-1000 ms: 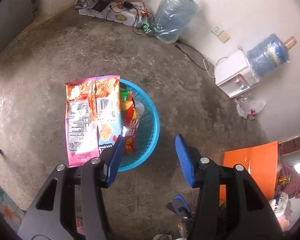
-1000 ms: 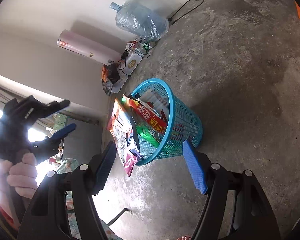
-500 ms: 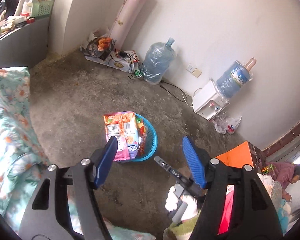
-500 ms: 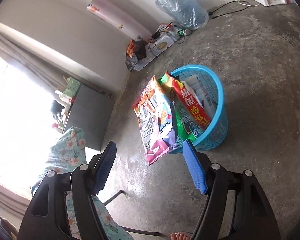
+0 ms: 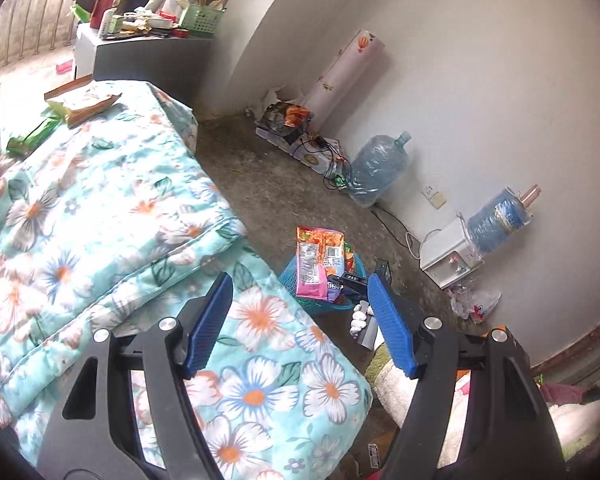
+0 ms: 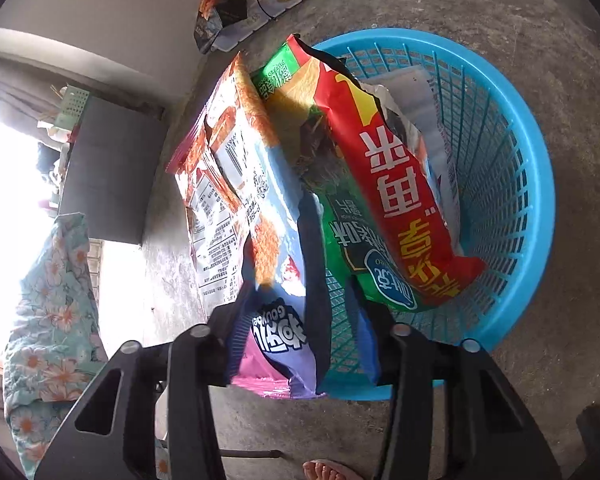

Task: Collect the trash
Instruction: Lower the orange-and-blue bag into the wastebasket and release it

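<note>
A blue plastic basket (image 6: pixel 512 184) on the concrete floor holds a red and green snack bag (image 6: pixel 384 200). A pink, orange and purple snack bag (image 6: pixel 240 216) leans over its near rim. My right gripper (image 6: pixel 300 344) straddles the lower end of that bag and the basket rim, jaws spread; I cannot tell if it grips. My left gripper (image 5: pixel 300 320) is open and empty, raised above the floral quilt (image 5: pixel 100 220). From there the basket (image 5: pixel 296 284) and bags (image 5: pixel 316 260) look small, with the right gripper (image 5: pixel 354 282) at them. More wrappers (image 5: pixel 80 104) lie at the quilt's far end.
A water bottle (image 5: pixel 376 172), a water dispenser (image 5: pixel 452 260), a rolled mat (image 5: pixel 340 76) and a power strip with cables (image 5: pixel 320 152) stand along the white wall. A grey cabinet (image 5: pixel 148 56) with clutter stands beyond the bed. A bare foot (image 6: pixel 332 470) is near the basket.
My left gripper has drawn far back and up, over the bed. My right gripper has moved in close, onto the bag hanging over the basket rim.
</note>
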`<state>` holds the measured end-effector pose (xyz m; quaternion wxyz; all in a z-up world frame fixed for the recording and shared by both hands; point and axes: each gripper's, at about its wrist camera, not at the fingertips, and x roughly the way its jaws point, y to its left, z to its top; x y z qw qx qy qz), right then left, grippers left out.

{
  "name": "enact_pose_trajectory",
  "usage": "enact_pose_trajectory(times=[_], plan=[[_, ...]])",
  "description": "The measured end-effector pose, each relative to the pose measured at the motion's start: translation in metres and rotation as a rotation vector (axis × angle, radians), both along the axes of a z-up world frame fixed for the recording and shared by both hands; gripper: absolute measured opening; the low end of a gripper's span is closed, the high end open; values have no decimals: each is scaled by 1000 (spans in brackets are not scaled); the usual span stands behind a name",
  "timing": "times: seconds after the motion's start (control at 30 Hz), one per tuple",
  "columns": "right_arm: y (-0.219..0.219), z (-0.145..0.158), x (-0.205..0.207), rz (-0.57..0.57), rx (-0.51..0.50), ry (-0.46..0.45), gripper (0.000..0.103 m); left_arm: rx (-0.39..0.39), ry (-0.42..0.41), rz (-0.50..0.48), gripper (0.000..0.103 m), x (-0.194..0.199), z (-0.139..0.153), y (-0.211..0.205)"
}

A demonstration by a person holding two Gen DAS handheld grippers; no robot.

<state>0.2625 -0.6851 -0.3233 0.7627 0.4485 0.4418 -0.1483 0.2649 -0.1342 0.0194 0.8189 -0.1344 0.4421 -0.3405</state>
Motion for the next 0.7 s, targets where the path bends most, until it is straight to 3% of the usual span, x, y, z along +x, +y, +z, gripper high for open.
enact_pose_trajectory(times=[0.03,0.07,0.17,0.3,0.43,0.7], plan=[[2,3,4,11,-28,2,16,0,13,13,66,1,-3,7],[3,6,8,17,-56,-1,10,-3,26,25,66,2,-7,12],[3,16,19,14,-150,-2,6,-11,43,60,66,4,-10,25],[-8,24,32,-36,-269,22,6,-10,15,72,66,1,-6,32],[-11,16,43,-74,-412,128,6,3,-14,64,66,-1,-1,33],[14,-12,33,49,-546,254,6,18,-42,67,66,-7,2,36]])
